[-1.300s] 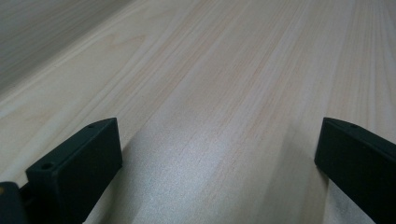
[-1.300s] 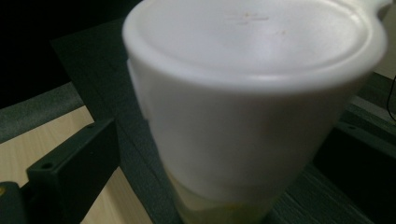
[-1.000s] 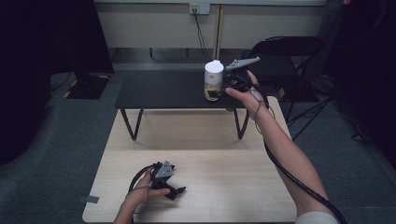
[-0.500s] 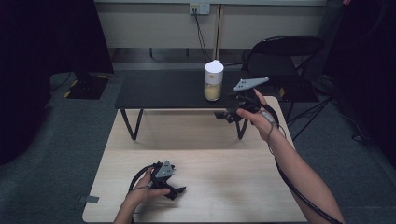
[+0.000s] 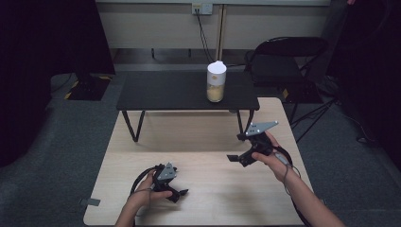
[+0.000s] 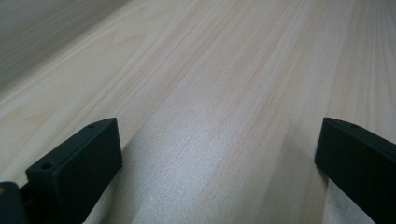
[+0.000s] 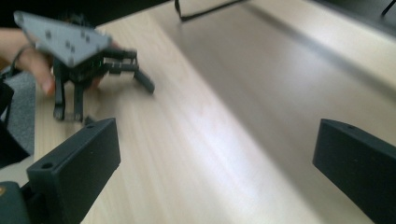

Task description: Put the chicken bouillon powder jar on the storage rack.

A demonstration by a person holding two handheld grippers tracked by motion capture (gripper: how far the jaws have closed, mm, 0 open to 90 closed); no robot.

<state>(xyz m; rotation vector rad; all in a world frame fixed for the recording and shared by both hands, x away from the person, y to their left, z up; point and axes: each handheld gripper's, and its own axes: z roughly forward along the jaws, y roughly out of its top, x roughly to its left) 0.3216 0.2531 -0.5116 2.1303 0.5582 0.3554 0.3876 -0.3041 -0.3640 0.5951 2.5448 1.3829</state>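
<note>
A jar (image 5: 217,81) with a white lid and a yellowish filling stands upright on the low black table (image 5: 165,92), with nothing touching it. My right gripper (image 5: 236,147) hangs over the right part of the wooden table (image 5: 198,137), well short of the jar. Its jaws stand wide apart and hold nothing, as the right gripper view shows (image 7: 217,135). My left gripper (image 5: 177,193) rests on the wood near the front edge and is open too, with bare wood between its fingers (image 6: 218,135). The right gripper view also takes in the left gripper (image 7: 93,60) and the hand holding it.
A black folding chair (image 5: 283,56) stands behind the black table at the right. Cables run down from a wall outlet (image 5: 202,8) at the back. Grey floor surrounds both tables, and dark shapes stand at the far left and right.
My right gripper has drawn back from beside the jar on the black table, coming down and toward me over the wooden table. The jar stays put. The left gripper has not moved.
</note>
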